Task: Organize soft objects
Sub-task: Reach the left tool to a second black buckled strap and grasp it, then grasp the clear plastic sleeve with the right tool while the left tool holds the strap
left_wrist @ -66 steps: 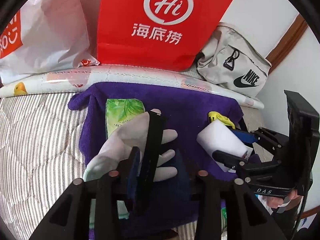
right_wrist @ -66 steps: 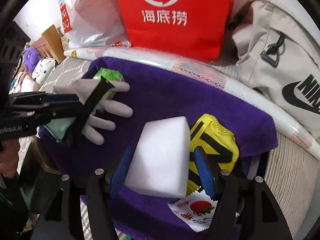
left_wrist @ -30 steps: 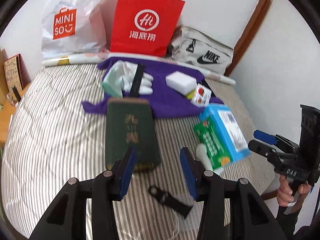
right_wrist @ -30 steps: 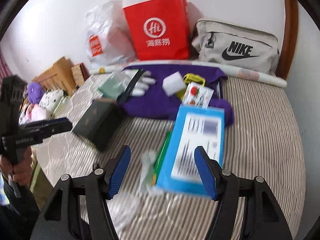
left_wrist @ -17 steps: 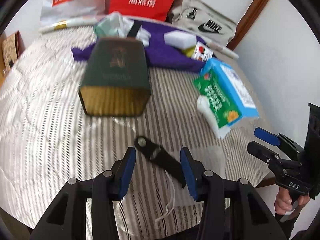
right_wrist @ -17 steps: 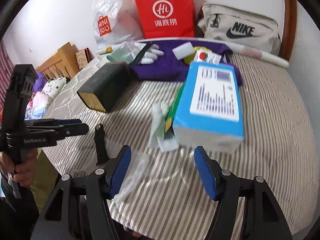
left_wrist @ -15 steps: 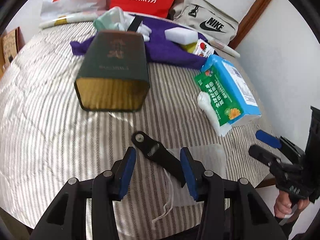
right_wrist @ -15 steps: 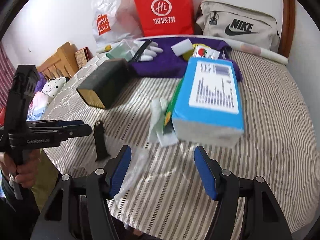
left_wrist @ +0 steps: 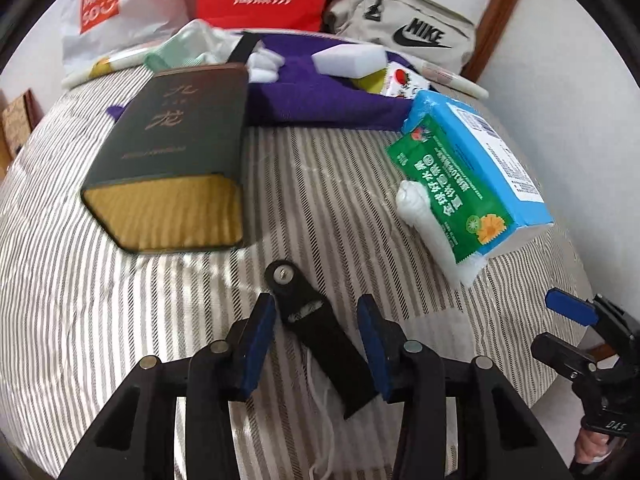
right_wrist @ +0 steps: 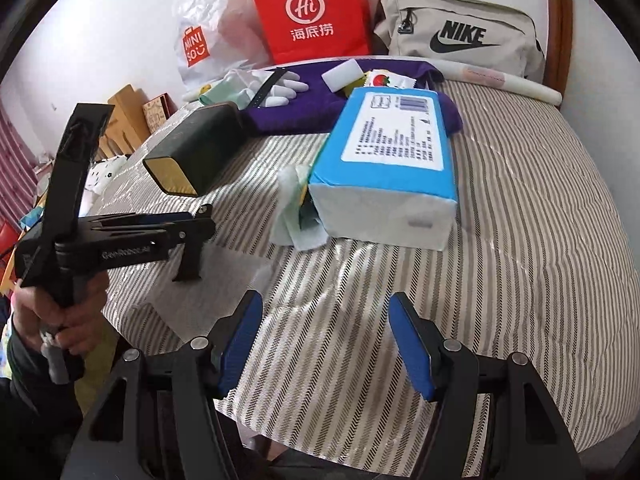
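Black flat strap [left_wrist: 320,336] on striped quilt [left_wrist: 120,300], between closing left claw [left_wrist: 316,344]

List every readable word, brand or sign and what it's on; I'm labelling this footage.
"MINISO": white plastic bag
"Hi 海底捞": red paper bag
"NIKE" with swoosh: beige bag
"九龙": dark green box
"DAS": right gripper
Blue tissue pack print: too small to read.
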